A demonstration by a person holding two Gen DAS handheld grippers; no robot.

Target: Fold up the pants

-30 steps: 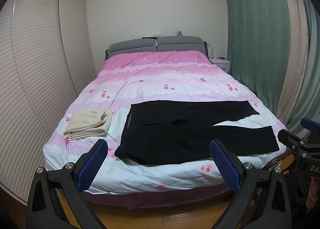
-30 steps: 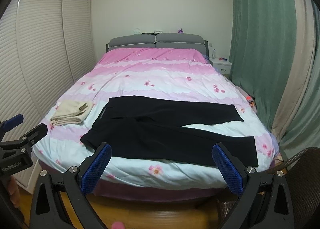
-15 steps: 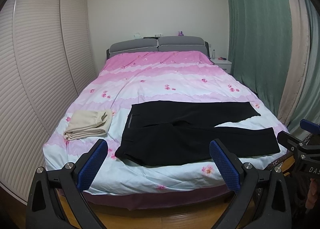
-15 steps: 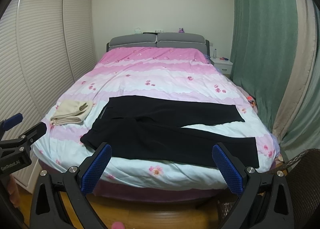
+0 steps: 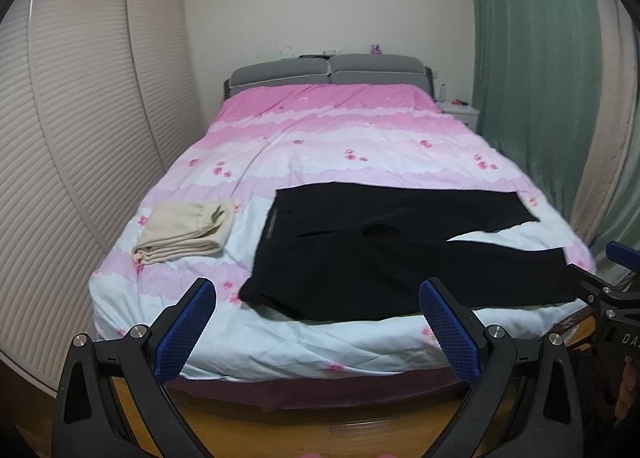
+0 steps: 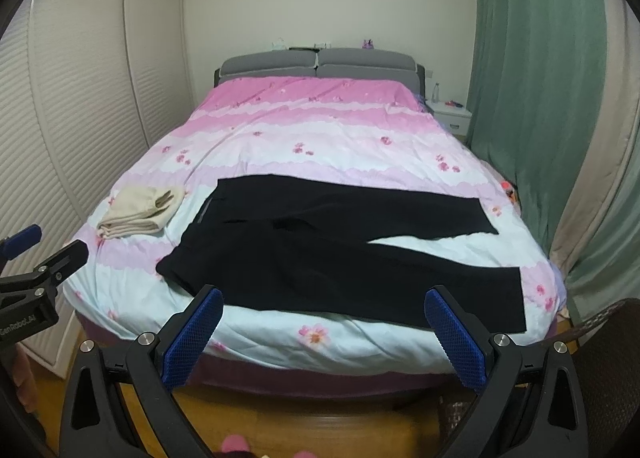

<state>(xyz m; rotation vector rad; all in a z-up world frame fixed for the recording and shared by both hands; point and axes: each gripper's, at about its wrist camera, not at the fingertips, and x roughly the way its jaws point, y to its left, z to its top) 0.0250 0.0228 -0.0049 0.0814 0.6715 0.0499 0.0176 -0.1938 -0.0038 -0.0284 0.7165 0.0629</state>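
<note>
Bed (image 5: 360,146) is filling both views, lying between a slatted wardrobe (image 5: 80,138) and a green curtain (image 5: 520,78). Pants (image 6: 340,254), black, are lying flat across the foot end of the bed, waistband toward the wardrobe side, legs splitting apart toward the curtain side. A folded beige garment (image 5: 184,232) is sitting just beside the waistband, apart from it. Left tool (image 5: 316,322) is hanging released before the bed edge, gripping nothing. Right tool (image 6: 320,332) is likewise hanging spread wide, touching nothing.
</note>
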